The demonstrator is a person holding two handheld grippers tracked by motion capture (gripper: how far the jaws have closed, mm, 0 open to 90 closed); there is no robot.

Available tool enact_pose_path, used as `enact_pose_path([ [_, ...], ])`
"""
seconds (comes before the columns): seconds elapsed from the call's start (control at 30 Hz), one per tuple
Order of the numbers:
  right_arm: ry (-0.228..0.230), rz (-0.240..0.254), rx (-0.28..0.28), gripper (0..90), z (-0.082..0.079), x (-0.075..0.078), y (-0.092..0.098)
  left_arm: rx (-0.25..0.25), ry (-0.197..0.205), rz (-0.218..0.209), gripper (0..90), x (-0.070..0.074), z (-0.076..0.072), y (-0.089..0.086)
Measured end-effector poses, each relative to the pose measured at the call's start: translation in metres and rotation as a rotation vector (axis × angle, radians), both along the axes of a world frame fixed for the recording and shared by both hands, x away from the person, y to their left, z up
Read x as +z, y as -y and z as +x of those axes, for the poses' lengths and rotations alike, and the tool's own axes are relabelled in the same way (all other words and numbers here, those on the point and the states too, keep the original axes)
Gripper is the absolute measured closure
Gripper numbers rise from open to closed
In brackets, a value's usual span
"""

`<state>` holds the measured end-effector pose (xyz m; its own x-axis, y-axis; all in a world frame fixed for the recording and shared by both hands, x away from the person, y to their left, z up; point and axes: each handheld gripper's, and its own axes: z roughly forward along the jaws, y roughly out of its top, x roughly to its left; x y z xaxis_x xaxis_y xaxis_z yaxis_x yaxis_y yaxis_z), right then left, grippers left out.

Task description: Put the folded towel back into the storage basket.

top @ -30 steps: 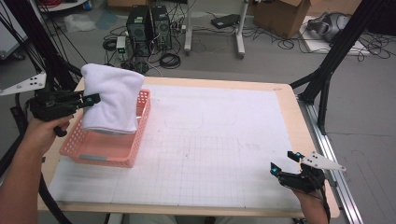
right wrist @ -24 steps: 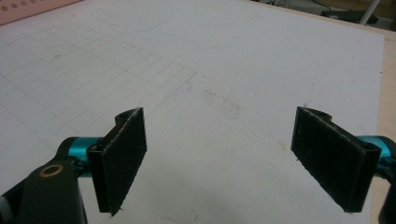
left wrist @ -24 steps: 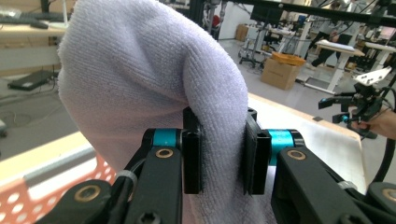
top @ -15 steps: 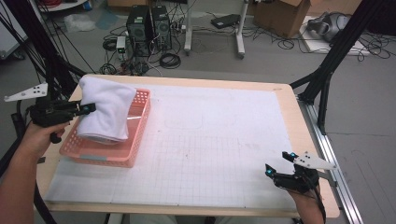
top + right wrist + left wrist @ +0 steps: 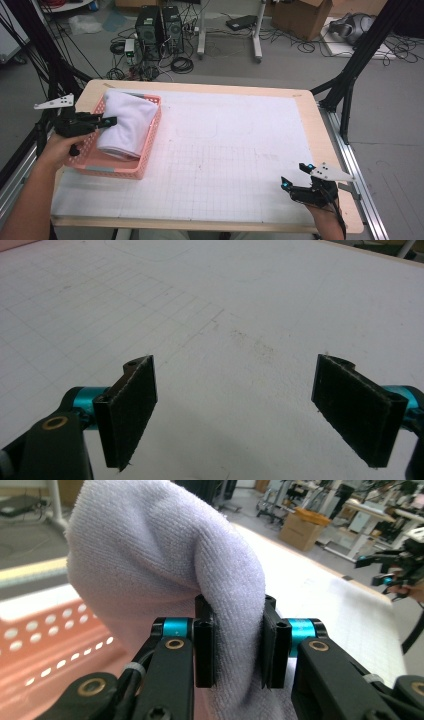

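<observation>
Up close, the left gripper point(image 5: 235, 645) is pinching a fold of white towel point(image 5: 165, 570) between its jaws. The high view is showing the towel point(image 5: 125, 125) lying in the pink basket point(image 5: 145, 165) (counter's left end); right gripper point(image 5: 296, 176), jaws wide, is hovering over bare counter point(image 5: 225, 145).

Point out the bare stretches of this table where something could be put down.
The white gridded mat lies bare from the pink basket across to the right gripper, and up to the far edge. Crowded: the left end, where the white towel, clamped by the left gripper, fills the basket.
</observation>
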<state>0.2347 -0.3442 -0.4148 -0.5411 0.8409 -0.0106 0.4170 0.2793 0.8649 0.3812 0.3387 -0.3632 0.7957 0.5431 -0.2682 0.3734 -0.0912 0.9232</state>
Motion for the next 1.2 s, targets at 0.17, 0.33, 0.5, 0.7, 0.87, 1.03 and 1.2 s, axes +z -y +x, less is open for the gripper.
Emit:
enact_pose_path([
  [0.17,0.000,0.001,-0.002,16.9,-0.001,0.000,0.002,0.041,-0.044,0.035,72.7,-0.006,0.004,-0.002],
  [0.33,0.001,0.000,-0.005,16.9,-0.001,-0.001,0.003,0.042,-0.082,0.064,72.3,-0.007,0.005,0.001],
  [0.5,0.002,-0.002,0.003,16.9,0.001,-0.001,0.000,0.014,-0.084,0.052,72.2,-0.009,0.007,0.011],
  [0.7,-0.008,-0.006,0.003,16.9,0.000,-0.002,-0.001,0.141,-0.159,0.185,64.9,-0.011,0.014,0.014],
  [0.87,-0.006,-0.005,0.002,16.9,0.000,-0.002,0.000,0.411,-0.160,0.269,29.9,0.005,0.012,0.005],
  [1.03,-0.002,-0.004,0.004,16.9,-0.001,0.000,0.000,0.510,-0.099,0.323,28.2,0.016,0.004,0.013],
  [1.2,0.003,-0.006,0.009,17.0,-0.001,0.000,-0.001,0.425,-0.177,0.411,38.2,-0.001,0.006,0.037],
])
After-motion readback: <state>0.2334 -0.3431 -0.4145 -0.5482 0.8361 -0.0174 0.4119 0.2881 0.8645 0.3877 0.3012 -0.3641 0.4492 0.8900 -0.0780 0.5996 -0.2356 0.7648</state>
